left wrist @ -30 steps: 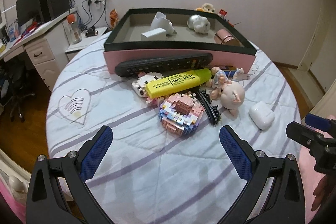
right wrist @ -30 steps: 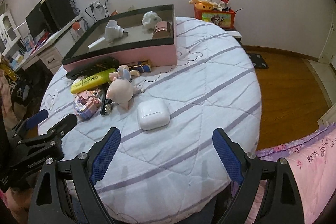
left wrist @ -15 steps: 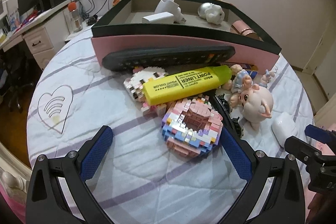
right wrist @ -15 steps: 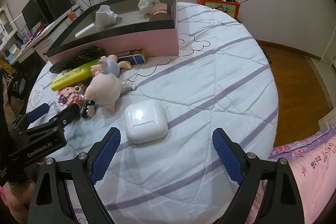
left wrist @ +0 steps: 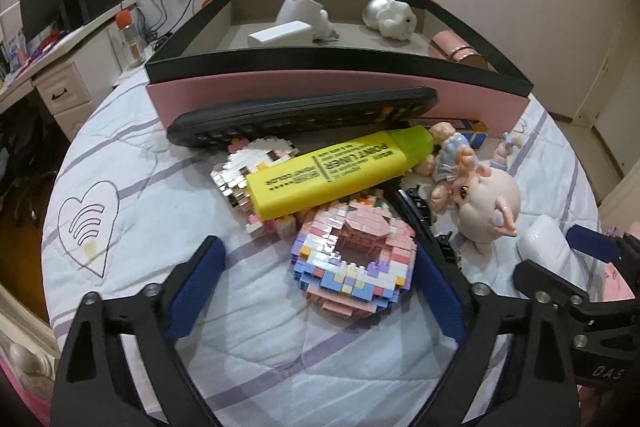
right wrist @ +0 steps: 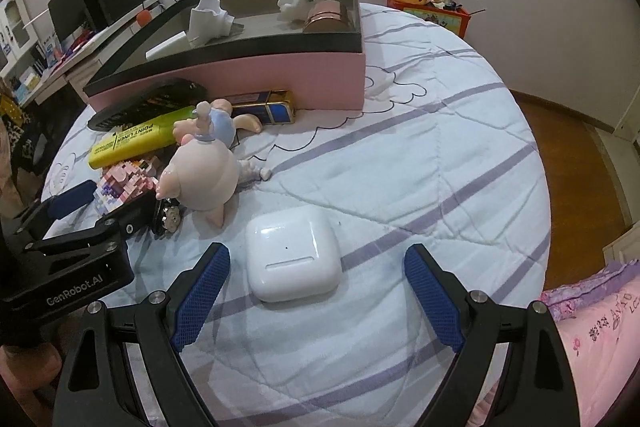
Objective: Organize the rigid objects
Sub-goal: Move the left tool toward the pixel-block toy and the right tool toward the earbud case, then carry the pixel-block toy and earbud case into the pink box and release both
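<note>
On the round quilted table, a pastel block doughnut (left wrist: 354, 263) lies between the fingers of my left gripper (left wrist: 320, 287). Its jaws are closing; the right pad is close to the doughnut and the left pad stands clear of it. My right gripper (right wrist: 316, 299) is open around a white earbud case (right wrist: 292, 255) without touching it. Behind the doughnut are a yellow highlighter (left wrist: 336, 175), a black remote (left wrist: 304, 115), a white block figure (left wrist: 256, 163), a black hair clip (left wrist: 424, 223) and a pig figurine (left wrist: 480, 203).
A pink box with a black rim (left wrist: 332, 87) stands at the back and holds several small items. A blue and gold lighter (right wrist: 268, 107) lies against its front wall. A desk with a monitor (left wrist: 48, 11) is at the left, and wooden floor (right wrist: 576, 147) lies beyond the table's right edge.
Both grippers came forward and down toward the table. The doughnut now sits between the left fingers, which have narrowed. The white case has come between the right fingers.
</note>
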Motion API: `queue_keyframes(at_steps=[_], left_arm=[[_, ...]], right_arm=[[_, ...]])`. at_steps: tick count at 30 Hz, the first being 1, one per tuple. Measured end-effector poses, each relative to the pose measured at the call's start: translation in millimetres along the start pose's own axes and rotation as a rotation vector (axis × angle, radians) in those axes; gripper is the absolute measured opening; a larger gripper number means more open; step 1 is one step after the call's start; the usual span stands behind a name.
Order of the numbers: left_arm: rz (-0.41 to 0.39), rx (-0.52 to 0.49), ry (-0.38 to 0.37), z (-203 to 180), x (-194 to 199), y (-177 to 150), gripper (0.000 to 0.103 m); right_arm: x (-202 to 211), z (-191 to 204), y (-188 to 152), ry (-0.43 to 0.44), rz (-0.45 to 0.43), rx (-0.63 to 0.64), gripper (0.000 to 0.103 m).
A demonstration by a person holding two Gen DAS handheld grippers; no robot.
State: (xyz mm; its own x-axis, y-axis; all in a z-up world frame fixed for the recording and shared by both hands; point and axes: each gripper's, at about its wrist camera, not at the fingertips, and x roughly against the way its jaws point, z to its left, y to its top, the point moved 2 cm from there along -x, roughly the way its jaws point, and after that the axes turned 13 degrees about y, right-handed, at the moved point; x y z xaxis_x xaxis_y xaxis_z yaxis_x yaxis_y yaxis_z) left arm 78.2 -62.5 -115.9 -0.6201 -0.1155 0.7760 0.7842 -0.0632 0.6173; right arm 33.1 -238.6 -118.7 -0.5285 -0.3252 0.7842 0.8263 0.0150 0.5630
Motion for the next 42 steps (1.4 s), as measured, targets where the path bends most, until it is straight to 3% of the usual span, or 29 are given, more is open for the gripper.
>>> queue_keyframes(at_steps=[2, 7, 8, 9, 19, 30, 36, 42], left_arm=[[-0.010, -0.011, -0.005, -2.2, 1.7, -0.4, 0.081], [-0.018, 0.007, -0.048, 2.5, 4.3, -1.4, 0.071], [-0.022, 0.013, -0.064, 4.3, 5.7, -1.9, 0.059], [-0.024, 0.015, -0.071, 5.0, 6.4, -2.2, 0.057], [-0.021, 0.043, -0.128, 16.1, 11.7, -6.5, 0.057], [-0.046, 0.071, -0.120, 39.5, 45.4, -12.0, 0.057], [-0.088, 0.079, -0.109, 55.3, 71.6, 3.8, 0.057], [-0.126, 0.066, -0.072, 65.6, 82.8, 38.9, 0.057]], right_arm=[[-1.9, 2.5, 0.1, -0.007, 0.000, 0.017, 0.085], [-0.4, 6.7, 0.5, -0.016, -0.013, 0.052, 0.055], [0.1, 7.3, 0.7, -0.017, -0.014, 0.058, 0.051], [0.8, 7.5, 1.0, -0.013, -0.015, 0.060, 0.044], [5.7, 10.1, -3.7, 0.017, -0.018, 0.047, 0.044], [21.6, 15.8, -3.1, 0.049, -0.031, 0.040, 0.044], [40.7, 27.8, 9.5, 0.099, -0.066, 0.056, 0.044], [54.9, 44.0, 49.3, 0.087, -0.116, 0.125, 0.044]])
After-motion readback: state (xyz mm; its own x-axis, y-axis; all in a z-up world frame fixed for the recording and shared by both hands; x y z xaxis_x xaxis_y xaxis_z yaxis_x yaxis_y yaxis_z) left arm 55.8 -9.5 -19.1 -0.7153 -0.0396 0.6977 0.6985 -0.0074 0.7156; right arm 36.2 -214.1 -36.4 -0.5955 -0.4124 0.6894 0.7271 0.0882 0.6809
